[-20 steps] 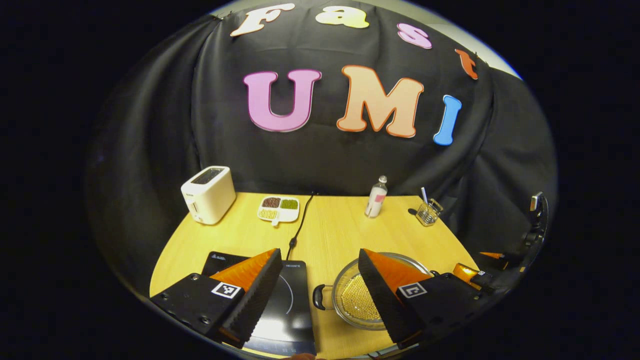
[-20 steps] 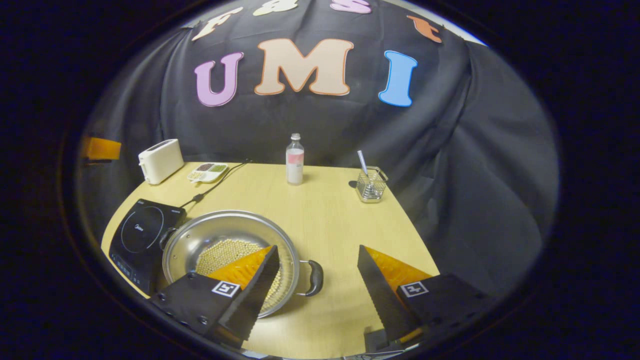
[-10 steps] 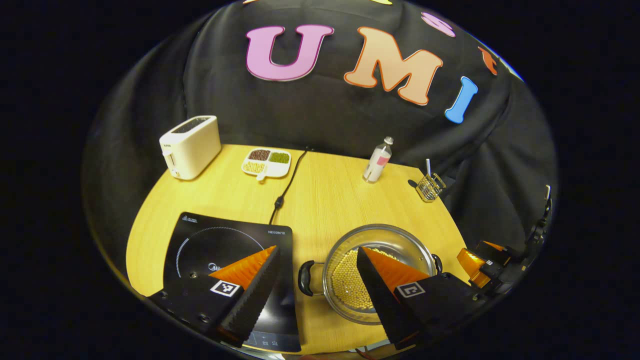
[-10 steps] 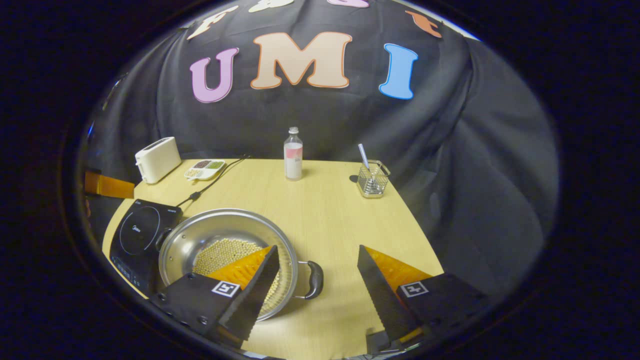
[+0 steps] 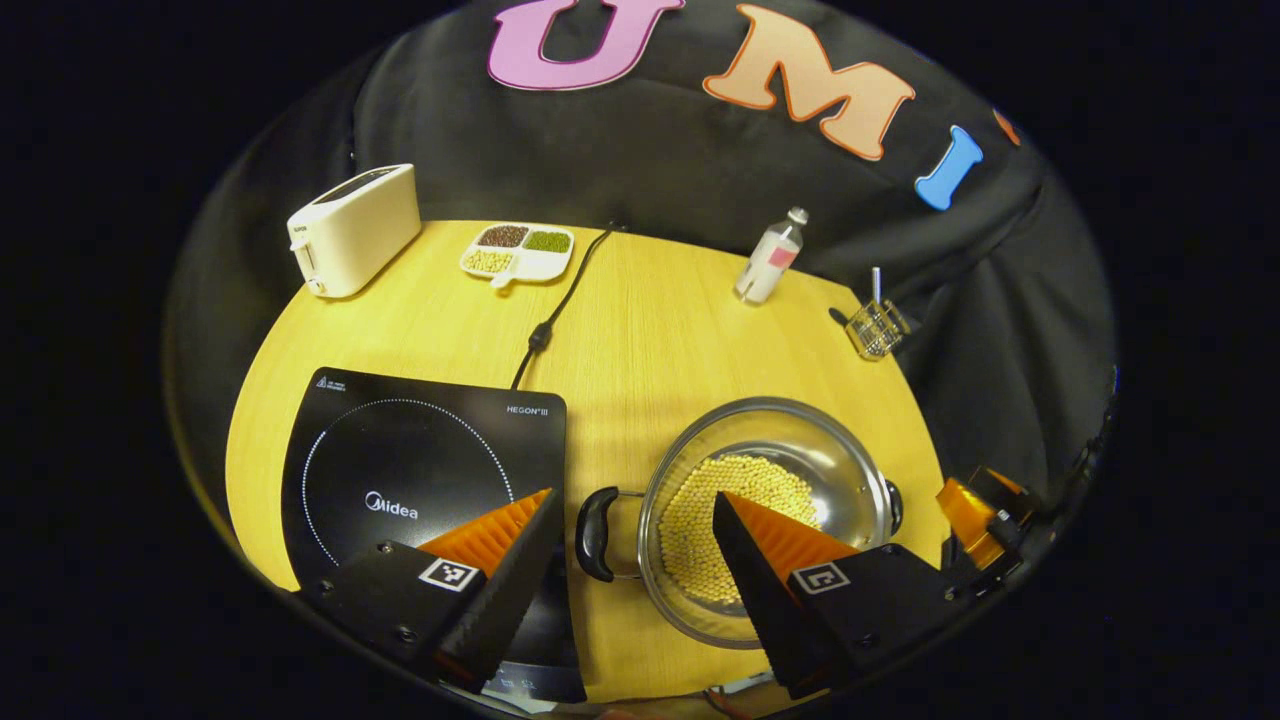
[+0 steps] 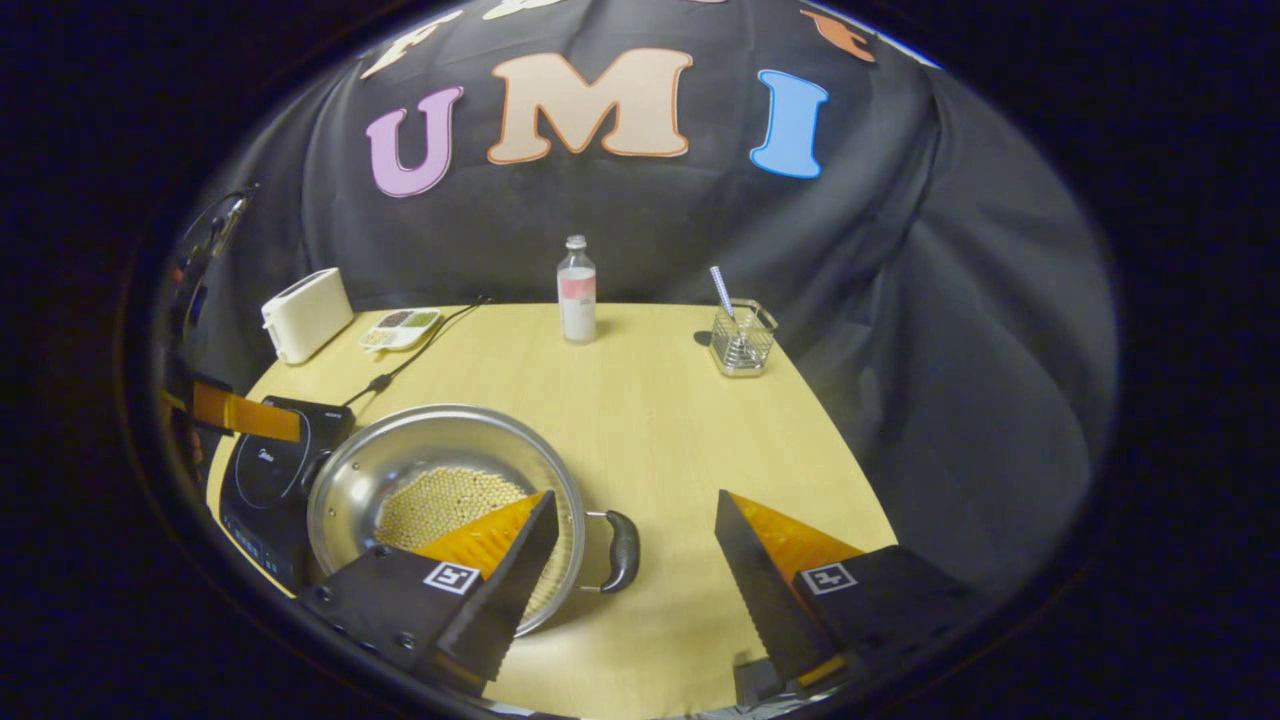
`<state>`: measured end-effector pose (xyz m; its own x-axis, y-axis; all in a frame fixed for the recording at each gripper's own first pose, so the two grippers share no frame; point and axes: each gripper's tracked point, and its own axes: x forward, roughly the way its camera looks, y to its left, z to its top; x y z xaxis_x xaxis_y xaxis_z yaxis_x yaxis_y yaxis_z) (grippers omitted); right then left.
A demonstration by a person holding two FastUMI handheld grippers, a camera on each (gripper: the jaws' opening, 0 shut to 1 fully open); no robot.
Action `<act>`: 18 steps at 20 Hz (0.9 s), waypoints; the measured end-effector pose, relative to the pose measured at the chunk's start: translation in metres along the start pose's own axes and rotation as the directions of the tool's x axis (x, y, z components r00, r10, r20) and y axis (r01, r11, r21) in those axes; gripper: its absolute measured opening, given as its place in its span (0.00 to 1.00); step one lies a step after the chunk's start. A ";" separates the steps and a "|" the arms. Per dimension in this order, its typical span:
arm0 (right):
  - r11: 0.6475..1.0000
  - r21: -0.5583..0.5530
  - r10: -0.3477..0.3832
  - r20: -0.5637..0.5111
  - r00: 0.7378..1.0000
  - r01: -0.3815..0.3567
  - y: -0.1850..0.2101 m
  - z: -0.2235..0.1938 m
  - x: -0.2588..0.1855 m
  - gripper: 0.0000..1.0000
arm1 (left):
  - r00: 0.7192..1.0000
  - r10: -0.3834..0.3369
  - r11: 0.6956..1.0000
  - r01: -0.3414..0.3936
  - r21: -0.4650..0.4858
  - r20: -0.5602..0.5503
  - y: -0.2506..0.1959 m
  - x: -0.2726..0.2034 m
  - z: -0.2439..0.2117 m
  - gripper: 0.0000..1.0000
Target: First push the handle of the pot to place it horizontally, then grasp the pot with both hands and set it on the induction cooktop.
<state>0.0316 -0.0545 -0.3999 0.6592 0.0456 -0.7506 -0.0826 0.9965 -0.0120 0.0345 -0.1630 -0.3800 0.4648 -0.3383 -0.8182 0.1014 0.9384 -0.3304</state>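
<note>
Your left gripper [image 5: 635, 520] hangs wide apart and empty above the pot's [image 5: 765, 520] left handle [image 5: 594, 533], one finger over the induction cooktop's [image 5: 420, 470] near right corner, the other over the pot's bowl. Your right gripper [image 6: 637, 525] also gapes empty, straddling the right handle [image 6: 622, 550]. The pot sits on the desk [image 5: 650, 330] just right of the cooktop, perhaps touching it. Far back stand a toaster [image 5: 353, 229], a divided dish [image 5: 517, 251], a bottle [image 5: 769, 257] and a wire holder [image 5: 877, 328]; the cooktop's cord [image 5: 555, 310] runs back between them.
</note>
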 end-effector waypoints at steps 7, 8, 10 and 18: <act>1.000 -0.003 0.006 -0.036 0.999 -0.006 -0.003 -0.012 0.007 1.00 | 0.996 0.039 0.999 -0.037 0.028 -0.086 0.008 0.026 -0.028 0.98; 1.000 -0.006 0.008 -0.041 0.999 -0.009 -0.003 -0.013 0.009 1.00 | 0.995 0.036 0.999 -0.034 0.021 -0.098 0.007 0.028 -0.031 0.98; 1.000 -0.010 0.016 -0.052 0.999 -0.016 -0.002 -0.015 0.012 1.00 | 0.993 0.030 1.000 -0.030 0.006 -0.114 0.006 0.033 -0.035 0.98; 0.999 -0.011 0.044 -0.107 0.993 -0.045 0.005 -0.027 0.031 1.00 | 0.988 0.061 0.998 -0.059 0.013 -0.139 0.011 0.045 -0.040 0.96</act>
<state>0.0309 -0.0503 -0.4411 0.5710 0.0815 -0.8169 -0.1208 0.9926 0.0146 0.0208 -0.1704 -0.4395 0.3431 -0.2873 -0.8943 0.0853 0.9577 -0.2749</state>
